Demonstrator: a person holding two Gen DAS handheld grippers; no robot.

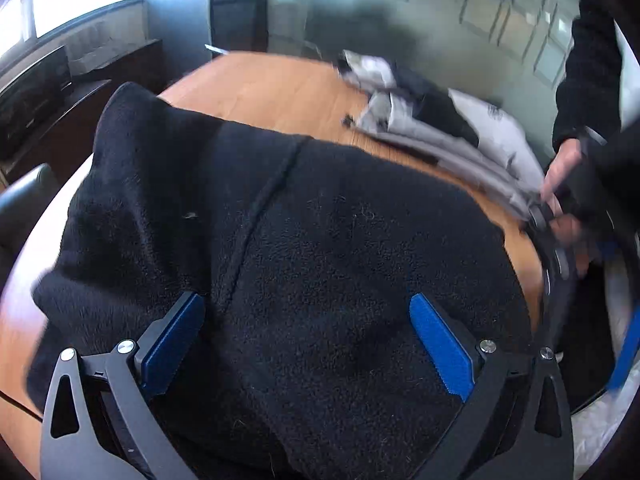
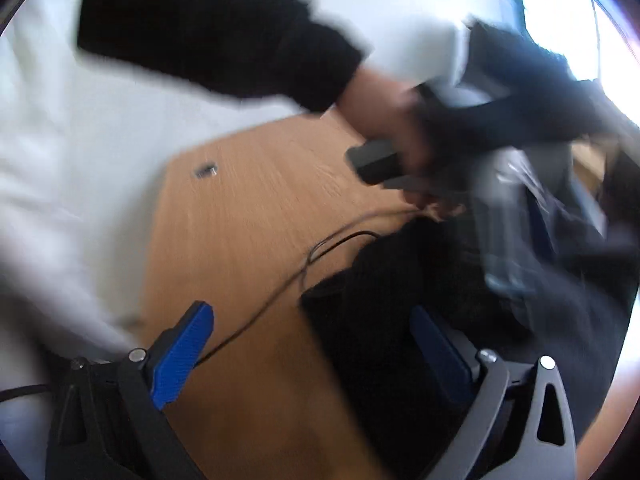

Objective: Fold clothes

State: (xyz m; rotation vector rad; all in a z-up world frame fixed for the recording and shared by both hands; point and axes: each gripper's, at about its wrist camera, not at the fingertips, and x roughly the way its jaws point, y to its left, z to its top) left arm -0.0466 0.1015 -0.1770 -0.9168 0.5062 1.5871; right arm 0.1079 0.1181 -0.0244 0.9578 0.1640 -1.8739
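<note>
Lying bunched on wooden table (image 1: 280,80), black fleece (image 1: 320,240) beside grey folded clothes (image 1: 460,140).

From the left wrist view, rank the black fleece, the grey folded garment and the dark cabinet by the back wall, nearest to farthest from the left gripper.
1. Black fleece: lies between and just ahead of the open left gripper.
2. Grey folded garment: farther along the wooden table, ahead to the right.
3. Dark cabinet: beyond the table's far edge, by the wall.

black garment (image 1: 320,240): fuzzy matt fleece cloth | table (image 1: 272,84): smooth wood-grain top | gripper pads (image 1: 444,344): blue textured plastic | grey clothes (image 1: 460,136): smooth cloth
</note>
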